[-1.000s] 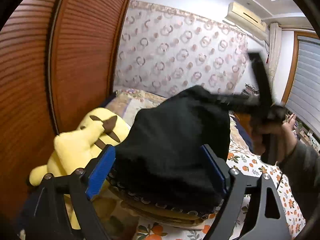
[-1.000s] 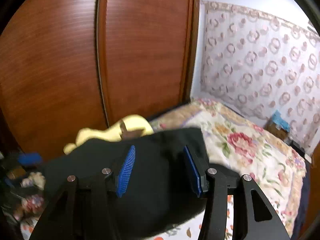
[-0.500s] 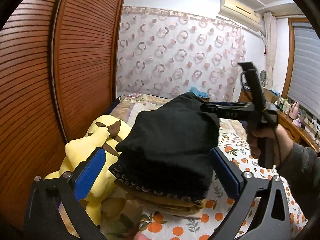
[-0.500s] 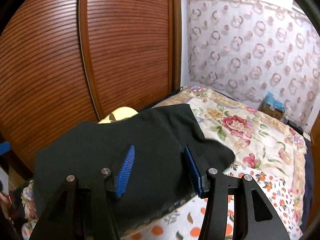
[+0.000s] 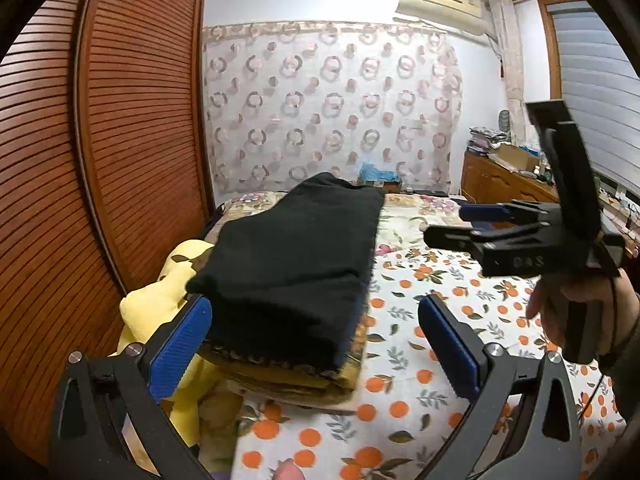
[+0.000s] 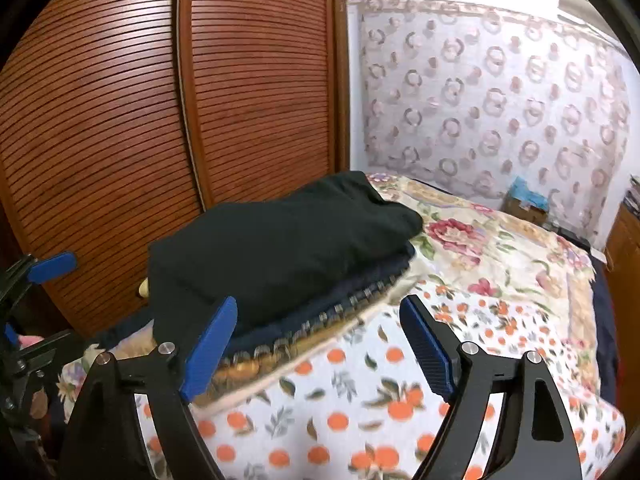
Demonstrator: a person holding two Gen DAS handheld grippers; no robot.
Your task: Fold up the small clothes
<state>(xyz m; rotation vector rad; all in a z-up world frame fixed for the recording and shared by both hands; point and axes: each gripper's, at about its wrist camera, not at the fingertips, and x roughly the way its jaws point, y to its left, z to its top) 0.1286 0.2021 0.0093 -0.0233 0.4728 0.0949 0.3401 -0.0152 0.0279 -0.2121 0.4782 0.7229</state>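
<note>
So the folded black garment (image 5: 296, 264) is sitting on top of a stack of folded clothes (image 5: 320, 376) at the left side of the bed, with a yellow plush toy (image 5: 160, 304) squeezed between the stack and the wooden wardrobe doors (image 5: 120, 160). Looks to me like the drop-off step is basically done and both tools are letting go.

The left gripper (image 5: 316, 344) has its jaws spread wide, nothing pinched, and its left pad sits just beside the stack's near corner. The right gripper (image 6: 320, 344) is opening up right now, no cloth between the pads, and the stack is just beyond its left pad.

To finish well, I'd pull both straight back toward the near side without snagging the top layer, since the black piece's near corner overhangs a bit and could drag.

For room: the orange-print sheet (image 6: 360, 412) to the right of the stack is bare and wide, so that's the safe way out. The left is tight with the wardrobe and plush. In the left view the right gripper (image 5: 472, 226) hangs over the sheet, well apart from the stack.
</note>
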